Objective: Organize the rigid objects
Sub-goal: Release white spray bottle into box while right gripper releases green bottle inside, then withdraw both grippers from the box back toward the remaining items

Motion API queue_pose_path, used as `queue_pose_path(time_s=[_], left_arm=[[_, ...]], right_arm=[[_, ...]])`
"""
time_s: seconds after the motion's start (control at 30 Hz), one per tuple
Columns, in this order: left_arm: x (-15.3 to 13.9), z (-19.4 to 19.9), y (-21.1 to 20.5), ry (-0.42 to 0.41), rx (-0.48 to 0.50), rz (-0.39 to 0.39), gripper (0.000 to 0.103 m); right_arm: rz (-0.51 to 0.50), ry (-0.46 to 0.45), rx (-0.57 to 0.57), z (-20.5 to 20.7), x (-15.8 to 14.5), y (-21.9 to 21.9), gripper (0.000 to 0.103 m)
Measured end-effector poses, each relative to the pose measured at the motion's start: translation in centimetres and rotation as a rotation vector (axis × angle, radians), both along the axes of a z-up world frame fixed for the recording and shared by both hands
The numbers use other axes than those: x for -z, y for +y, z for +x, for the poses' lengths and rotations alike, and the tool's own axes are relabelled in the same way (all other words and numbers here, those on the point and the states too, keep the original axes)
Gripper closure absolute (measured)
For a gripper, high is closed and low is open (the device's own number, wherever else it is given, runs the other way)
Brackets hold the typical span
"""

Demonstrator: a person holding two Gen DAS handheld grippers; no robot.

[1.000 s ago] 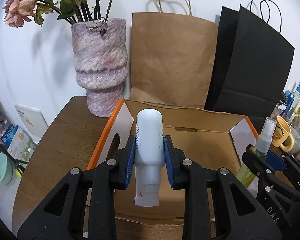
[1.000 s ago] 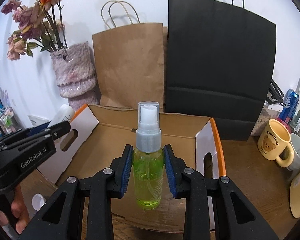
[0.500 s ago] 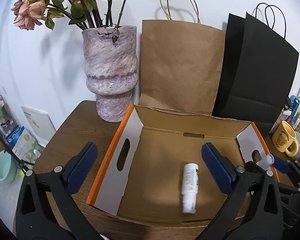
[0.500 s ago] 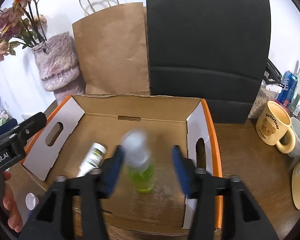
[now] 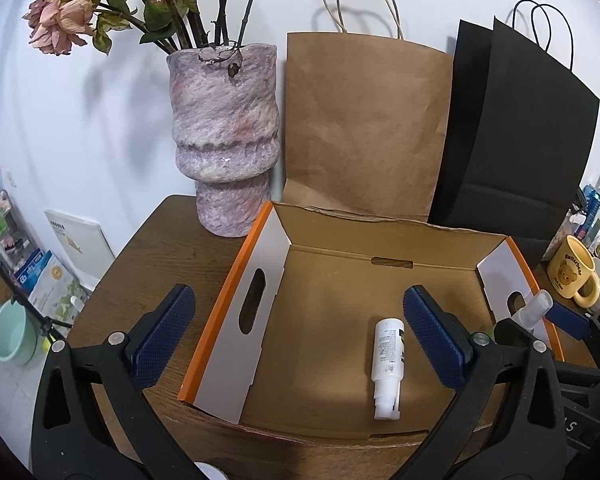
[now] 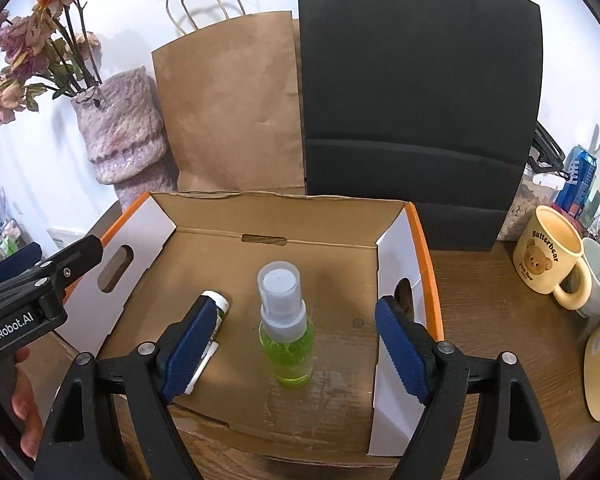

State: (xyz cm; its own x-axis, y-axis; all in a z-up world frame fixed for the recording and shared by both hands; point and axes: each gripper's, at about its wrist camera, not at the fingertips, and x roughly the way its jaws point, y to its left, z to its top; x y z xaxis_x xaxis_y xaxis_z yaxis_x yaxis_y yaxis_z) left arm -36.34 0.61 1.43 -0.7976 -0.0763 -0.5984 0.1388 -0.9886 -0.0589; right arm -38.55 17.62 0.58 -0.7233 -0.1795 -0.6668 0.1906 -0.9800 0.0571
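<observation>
Both grippers hang over the cardboard box (image 6: 268, 216) on the wooden worktop (image 5: 160, 248). The left gripper (image 5: 296, 332) has its fingers spread wide and empty; the white bottle (image 5: 388, 360) lies flat on the box floor. The right gripper (image 6: 296, 348) has just been opening its fingers, which stand clear of the green spray bottle (image 6: 286, 332), upright between them inside the box.

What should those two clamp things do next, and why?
Probably lift both away. The white bottle lies in the box and the green spray bottle stands there, each clear of the fingers; the left gripper and right gripper are open, the right's having just widened.
</observation>
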Motion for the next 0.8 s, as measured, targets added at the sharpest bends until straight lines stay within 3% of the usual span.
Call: queue_pose_path(time_s=[0.8], left_arm=[[-0.7,4.1,-0.2,0.009,0.013,0.006,0.0]], right_arm=[[0.015,0.074,-0.017,4.6,-1.9,0.7,0.017]])
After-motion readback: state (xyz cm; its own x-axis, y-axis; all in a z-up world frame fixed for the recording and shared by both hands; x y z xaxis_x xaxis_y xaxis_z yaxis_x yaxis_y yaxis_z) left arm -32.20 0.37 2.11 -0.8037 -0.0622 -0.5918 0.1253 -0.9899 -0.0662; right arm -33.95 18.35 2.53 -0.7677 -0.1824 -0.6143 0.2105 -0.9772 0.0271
